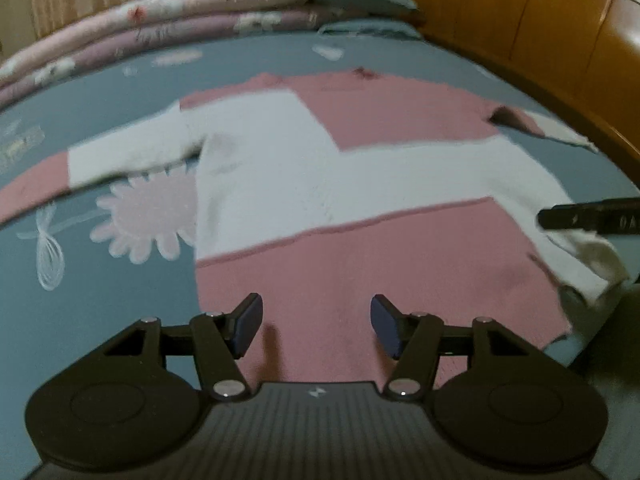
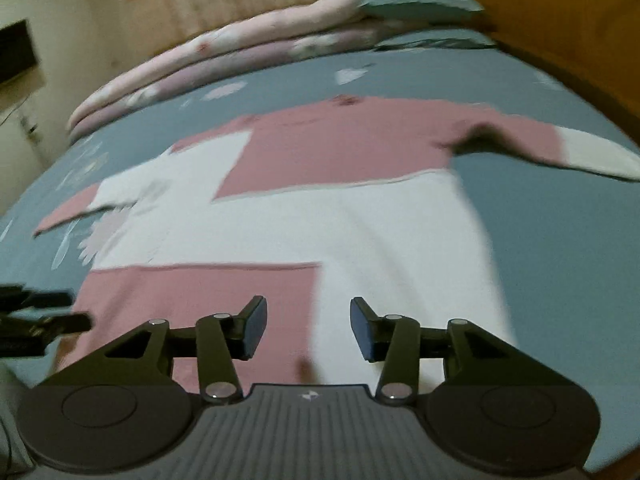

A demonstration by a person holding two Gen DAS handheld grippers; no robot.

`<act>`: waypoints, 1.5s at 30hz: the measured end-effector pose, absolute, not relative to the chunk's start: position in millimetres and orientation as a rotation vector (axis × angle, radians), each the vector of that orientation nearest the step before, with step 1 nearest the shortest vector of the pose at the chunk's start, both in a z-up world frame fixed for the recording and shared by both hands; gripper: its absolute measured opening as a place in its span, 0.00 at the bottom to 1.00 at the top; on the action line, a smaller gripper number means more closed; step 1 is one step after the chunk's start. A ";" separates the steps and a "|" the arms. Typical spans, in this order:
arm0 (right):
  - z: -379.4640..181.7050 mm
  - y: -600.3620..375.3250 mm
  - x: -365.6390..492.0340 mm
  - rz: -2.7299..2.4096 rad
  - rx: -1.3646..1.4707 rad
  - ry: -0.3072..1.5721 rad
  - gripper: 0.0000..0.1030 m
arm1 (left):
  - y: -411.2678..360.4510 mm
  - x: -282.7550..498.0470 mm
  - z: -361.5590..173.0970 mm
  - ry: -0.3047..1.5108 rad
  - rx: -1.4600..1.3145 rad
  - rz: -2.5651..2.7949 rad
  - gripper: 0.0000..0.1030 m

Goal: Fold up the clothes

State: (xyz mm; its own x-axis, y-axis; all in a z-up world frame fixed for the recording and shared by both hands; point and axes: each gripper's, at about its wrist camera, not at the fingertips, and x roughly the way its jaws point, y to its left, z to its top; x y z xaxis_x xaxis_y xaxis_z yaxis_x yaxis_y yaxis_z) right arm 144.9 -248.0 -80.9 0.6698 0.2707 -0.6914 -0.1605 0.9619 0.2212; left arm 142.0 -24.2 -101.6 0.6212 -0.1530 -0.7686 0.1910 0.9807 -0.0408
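Left wrist view: we see sweater [image 1: 320,184] spread flat on bed [image 1: 120,280], both sleeves out; left tongs [image 1: 316,326] and right tongs [image 2: 308,326] released above hem; shallow pinch risks catching single layer, skewing fold

The left hand-held gripper [image 1: 316,326], jaws apart, hovers over a pink-and-white sweater [image 1: 320,184] spread on a blue bedspread [image 1: 100,300].

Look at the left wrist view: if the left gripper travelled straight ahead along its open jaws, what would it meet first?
Most likely the pink hem panel of the pink-and-white knitted sweater spread flat on the grey-blue flowered bedspread. The left gripper is open and empty above it; depth is uncertain.
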 end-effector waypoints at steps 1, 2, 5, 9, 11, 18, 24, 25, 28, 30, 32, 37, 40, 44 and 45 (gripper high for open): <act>-87.7 -238.9 148.7 0.255 0.125 0.821 0.49 | -24.0 140.6 -107.3 0.900 0.048 -0.193 0.58; -92.1 -234.1 147.5 0.264 0.109 0.830 0.49 | -23.2 133.7 -110.2 0.889 0.055 -0.194 0.59; -101.4 -226.5 136.5 0.286 0.073 0.841 0.69 | -16.6 108.3 -112.2 0.889 0.069 -0.230 0.64; -99.6 -227.4 127.7 0.298 0.056 0.838 0.75 | -19.7 91.9 -97.2 0.863 0.176 -0.269 0.64; -88.8 -235.6 127.6 0.292 0.070 0.823 0.75 | -30.9 87.4 -86.7 0.781 0.274 -0.311 0.65; -55.8 -261.6 124.8 0.268 0.094 0.774 0.75 | -94.5 79.5 -87.5 0.610 0.551 -0.515 0.73; -65.5 -265.1 118.2 0.257 0.123 0.786 0.75 | -109.7 105.4 -104.5 0.716 0.450 -0.513 0.73; -69.0 -265.1 117.7 0.258 0.133 0.792 0.75 | -105.8 107.0 -106.4 0.747 0.406 -0.507 0.73; -79.5 -264.8 116.4 0.260 0.166 0.812 0.75 | -83.2 110.0 -111.9 0.857 0.213 -0.485 0.80; -86.5 -264.7 115.6 0.261 0.188 0.825 0.76 | -64.7 105.5 -112.5 0.881 0.110 -0.469 0.82; -91.3 -265.3 115.2 0.258 0.204 0.834 0.76 | -54.5 101.5 -103.4 0.868 0.110 -0.451 0.82; -101.9 -267.3 114.5 0.251 0.241 0.854 0.80 | -34.5 116.5 -75.7 0.779 0.108 -0.389 0.84; -104.8 -264.7 115.5 0.246 0.244 0.860 0.81 | -28.5 139.8 -83.9 0.800 0.060 -0.351 0.86; -103.5 -261.0 116.2 0.250 0.234 0.864 0.81 | -20.5 170.8 -94.9 0.827 -0.005 -0.300 0.86; -103.1 -260.1 116.3 0.251 0.231 0.865 0.81 | -18.5 178.5 -97.6 0.834 -0.021 -0.288 0.86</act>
State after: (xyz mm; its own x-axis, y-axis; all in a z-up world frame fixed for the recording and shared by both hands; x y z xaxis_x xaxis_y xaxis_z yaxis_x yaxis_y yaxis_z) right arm 116.3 -260.1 -103.1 0.6229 0.3093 -0.7185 -0.1231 0.9458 0.3004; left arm 178.5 -18.5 -97.6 0.6355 -0.2601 -0.7270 0.2434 0.9610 -0.1311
